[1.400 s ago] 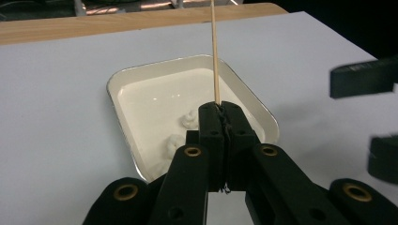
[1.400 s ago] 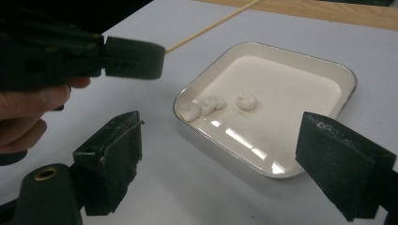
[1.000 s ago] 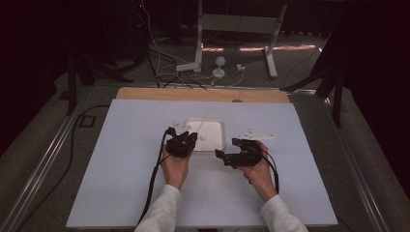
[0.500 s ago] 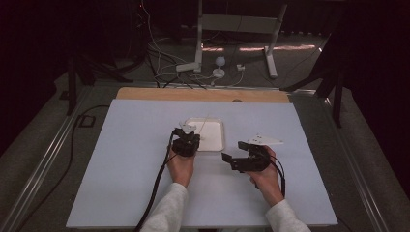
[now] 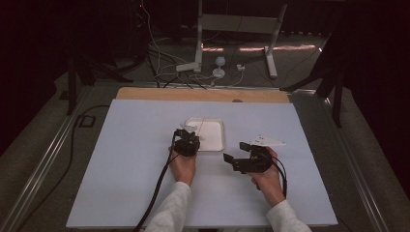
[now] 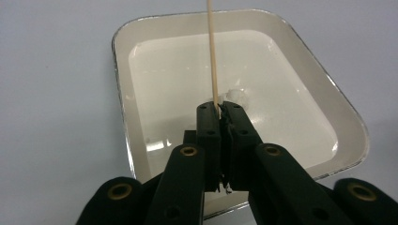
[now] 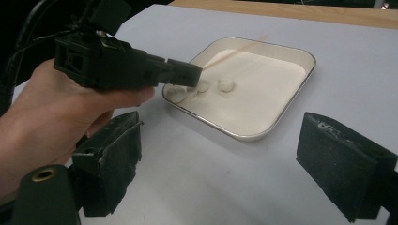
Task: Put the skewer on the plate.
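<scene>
Covering the table (image 5: 121,183), a matte pale sheet is lit amid dark surroundings; a thin wooden skewer (image 6: 213,61) is pinched by the left gripper (image 6: 220,108) over a glossy rounded tray (image 6: 328,89); the right gripper (image 7: 218,159) is spread wide, empty.

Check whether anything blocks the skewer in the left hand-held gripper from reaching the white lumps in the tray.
Nothing visible does. The left hand-held gripper is shut on the thin wooden skewer, just above the tray. The white lumps lie uncovered on the tray floor beside its tip. The right hand-held gripper stands open, off to the side.
</scene>
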A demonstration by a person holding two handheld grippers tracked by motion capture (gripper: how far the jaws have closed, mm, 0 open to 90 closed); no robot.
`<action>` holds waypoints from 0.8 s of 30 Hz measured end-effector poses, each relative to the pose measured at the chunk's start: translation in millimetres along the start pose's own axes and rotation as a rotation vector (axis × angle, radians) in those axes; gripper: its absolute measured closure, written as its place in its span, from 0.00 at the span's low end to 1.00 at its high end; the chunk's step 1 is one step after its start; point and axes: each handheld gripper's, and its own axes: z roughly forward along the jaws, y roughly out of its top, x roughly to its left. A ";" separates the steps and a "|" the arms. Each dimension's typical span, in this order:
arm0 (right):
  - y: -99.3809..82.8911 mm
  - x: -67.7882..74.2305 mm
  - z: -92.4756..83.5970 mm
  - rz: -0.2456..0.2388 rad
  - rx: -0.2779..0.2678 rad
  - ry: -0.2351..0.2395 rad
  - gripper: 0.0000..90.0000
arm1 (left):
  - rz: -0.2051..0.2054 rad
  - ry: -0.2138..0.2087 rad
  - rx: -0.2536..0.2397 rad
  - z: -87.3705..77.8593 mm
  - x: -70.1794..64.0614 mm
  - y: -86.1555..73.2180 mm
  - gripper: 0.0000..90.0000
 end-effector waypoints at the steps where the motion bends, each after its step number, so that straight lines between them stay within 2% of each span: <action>1: -0.1 -0.1 -0.1 0.000 0.000 0.000 0.16 | -0.005 -0.003 0.000 1.1 -0.8 -0.4 0.95; 2: -0.3 -0.3 -0.1 0.000 0.000 0.000 0.16 | -0.006 -0.008 -0.001 1.9 -1.2 -0.8 0.92; 6: -0.9 -0.8 -1.1 0.005 -0.002 -0.002 0.16 | -0.013 -0.048 -0.005 2.4 -1.5 -1.0 0.69; 9: -1.3 -0.6 -1.1 0.006 -0.001 -0.002 0.16 | -0.017 -0.076 -0.009 1.2 1.1 -0.5 0.56; 14: -1.8 -0.9 -1.2 0.005 -0.001 -0.003 0.16 | -0.010 -0.118 -0.035 -6.5 7.3 2.5 0.41; 16: -2.0 -1.3 -1.5 0.006 -0.001 -0.005 0.16 | -0.026 -0.141 -0.045 -10.5 10.3 4.4 0.35; 18: -2.2 -2.1 -1.7 0.007 -0.003 -0.007 0.16 | -0.039 -0.166 -0.047 -14.9 14.1 6.3 0.31; 24: -2.7 -2.1 -2.6 0.002 -0.007 -0.006 0.16 | -0.031 -0.223 -0.066 -32.7 25.0 9.4 0.19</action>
